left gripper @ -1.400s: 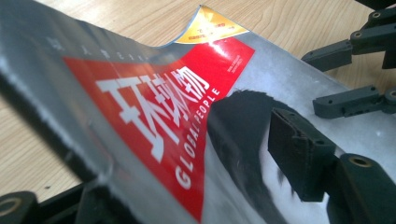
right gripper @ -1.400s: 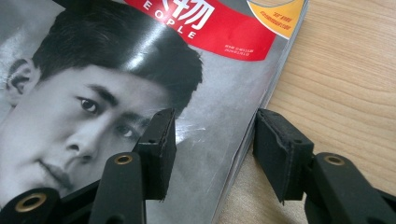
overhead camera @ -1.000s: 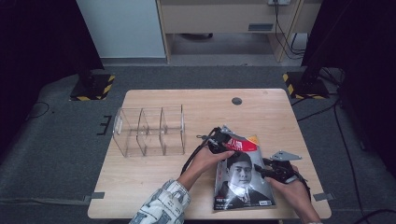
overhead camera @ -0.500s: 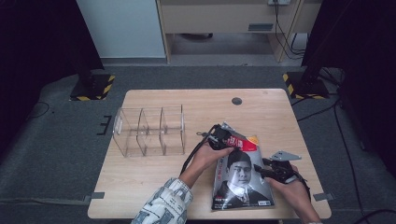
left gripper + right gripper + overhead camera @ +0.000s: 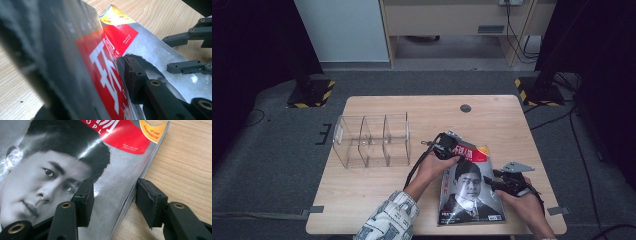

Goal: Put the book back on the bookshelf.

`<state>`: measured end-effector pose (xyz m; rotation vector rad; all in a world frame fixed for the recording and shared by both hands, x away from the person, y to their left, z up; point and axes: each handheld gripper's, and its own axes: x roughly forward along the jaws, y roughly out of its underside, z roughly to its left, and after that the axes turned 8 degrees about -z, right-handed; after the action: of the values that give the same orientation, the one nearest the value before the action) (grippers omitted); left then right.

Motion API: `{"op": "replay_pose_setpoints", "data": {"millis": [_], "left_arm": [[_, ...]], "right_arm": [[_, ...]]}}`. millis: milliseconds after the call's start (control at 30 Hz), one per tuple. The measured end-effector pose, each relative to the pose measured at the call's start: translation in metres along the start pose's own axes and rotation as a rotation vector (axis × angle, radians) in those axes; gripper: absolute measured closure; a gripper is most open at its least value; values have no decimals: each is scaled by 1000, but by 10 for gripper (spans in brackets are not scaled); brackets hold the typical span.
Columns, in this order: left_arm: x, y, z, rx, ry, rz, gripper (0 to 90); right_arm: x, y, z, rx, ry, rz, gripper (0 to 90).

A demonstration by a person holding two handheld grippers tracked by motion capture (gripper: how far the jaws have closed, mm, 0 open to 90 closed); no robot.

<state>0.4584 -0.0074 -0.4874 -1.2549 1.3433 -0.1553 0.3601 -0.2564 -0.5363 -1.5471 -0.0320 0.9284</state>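
Magazine [image 5: 469, 187] top edge is pinched by the just-closing left claw [image 5: 451, 150] for lifting; right claw [image 5: 493, 184], half-open, straddles its side edge to steady it.

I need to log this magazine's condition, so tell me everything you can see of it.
The magazine is glossy, with a silver-grey cover showing a black-and-white portrait, a red title block with white lettering and a yellow patch at the far right corner. It lies face up near the table's front right. Its far left corner is pinched in the left claw, whose jaws have just been closing. The right claw straddles its right edge, jaws apart.
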Motion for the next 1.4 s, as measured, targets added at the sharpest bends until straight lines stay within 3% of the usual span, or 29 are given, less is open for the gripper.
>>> {"op": "replay_pose_setpoints", "data": {"millis": [233, 600, 767, 933, 1133, 1400], "left_arm": [[-2, -3, -5, 21, 1, -2, 783], [-3, -5, -3, -20, 7, -8, 821], [-7, -10, -6, -16, 21, -29, 839], [-13, -18, -13, -3, 30, -50, 854], [-22, -24, -22, 21, 30, -80, 859], [-34, -31, -30, 51, 42, -112, 863]], "right_arm": [[0, 0, 0, 1, 3, -1, 489], [0, 0, 1, 3, 6, -1, 477], [-4, -1, -1, 27, 0, 8, 484], [-13, -4, -10, 67, 9, -41, 490], [-25, -5, -21, 115, 70, -83, 493], [-31, -2, -33, 125, 179, -72, 458]]}}
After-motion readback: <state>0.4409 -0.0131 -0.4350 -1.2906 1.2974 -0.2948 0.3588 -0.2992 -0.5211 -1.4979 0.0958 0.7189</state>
